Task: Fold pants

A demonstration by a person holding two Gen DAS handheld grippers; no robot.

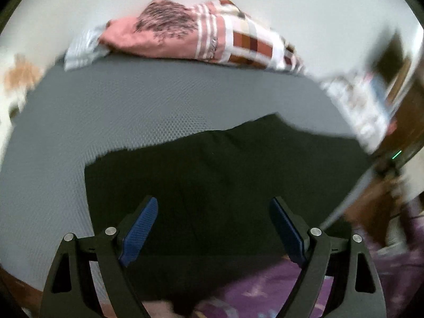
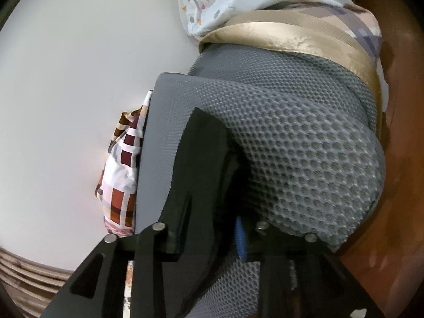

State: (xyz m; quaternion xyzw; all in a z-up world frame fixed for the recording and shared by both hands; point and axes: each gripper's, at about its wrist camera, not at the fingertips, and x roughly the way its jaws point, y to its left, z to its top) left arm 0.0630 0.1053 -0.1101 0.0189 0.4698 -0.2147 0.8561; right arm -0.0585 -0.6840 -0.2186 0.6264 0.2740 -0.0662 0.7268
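left gripper (image 1: 213, 228): jaws spread wide, nothing held, poised over dark pants (image 1: 212, 175) | right gripper (image 2: 212, 228): clamped on pants fabric beside grey mesh mat (image 2: 304, 145)

Left gripper (image 1: 213, 228): black linkage frame | fingers (image 1: 139, 232): blue ribbed pads | silver pivot screws (four visible)
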